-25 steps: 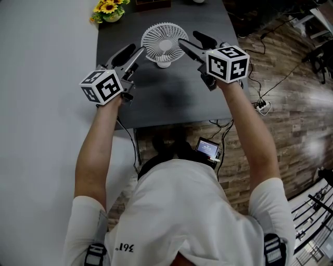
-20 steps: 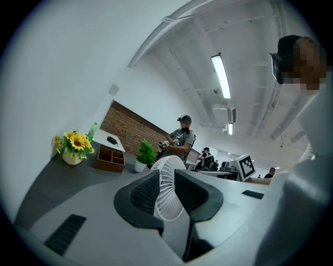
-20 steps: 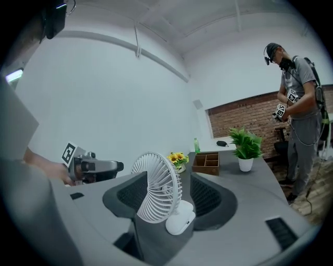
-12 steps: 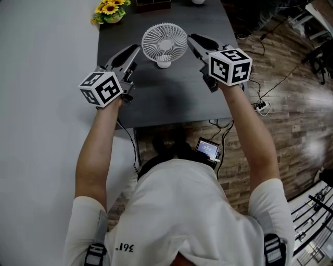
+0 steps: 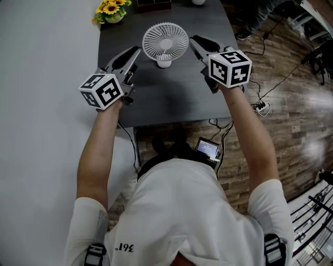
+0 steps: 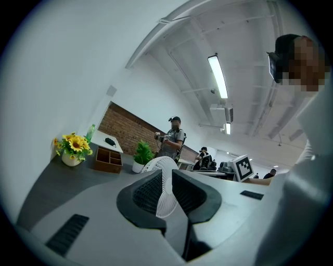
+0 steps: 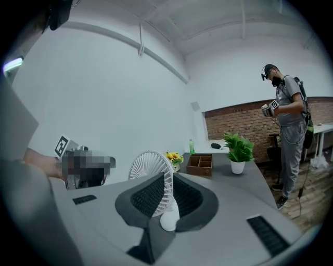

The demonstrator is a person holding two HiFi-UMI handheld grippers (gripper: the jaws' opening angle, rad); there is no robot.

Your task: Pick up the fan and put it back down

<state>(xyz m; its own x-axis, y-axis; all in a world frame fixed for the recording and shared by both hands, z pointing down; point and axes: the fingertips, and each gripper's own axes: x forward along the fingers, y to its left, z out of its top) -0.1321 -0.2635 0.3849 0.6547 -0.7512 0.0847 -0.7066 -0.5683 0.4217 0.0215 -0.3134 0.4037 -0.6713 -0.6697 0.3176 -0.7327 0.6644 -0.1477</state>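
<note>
White fan [image 5: 165, 40] has its rim pinched from each side by our left gripper [image 5: 136, 51] and right gripper [image 5: 193, 38], jaws just closed narrow, so we should lift both evenly.

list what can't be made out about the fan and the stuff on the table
- the fan: whether its base has left the table; the head view looks steeply down on it.
- its base, left gripper view: hidden behind the left gripper, whose jaws have just been closing on the cage.
- the wooden box: cut off by the head view's top edge.
</note>
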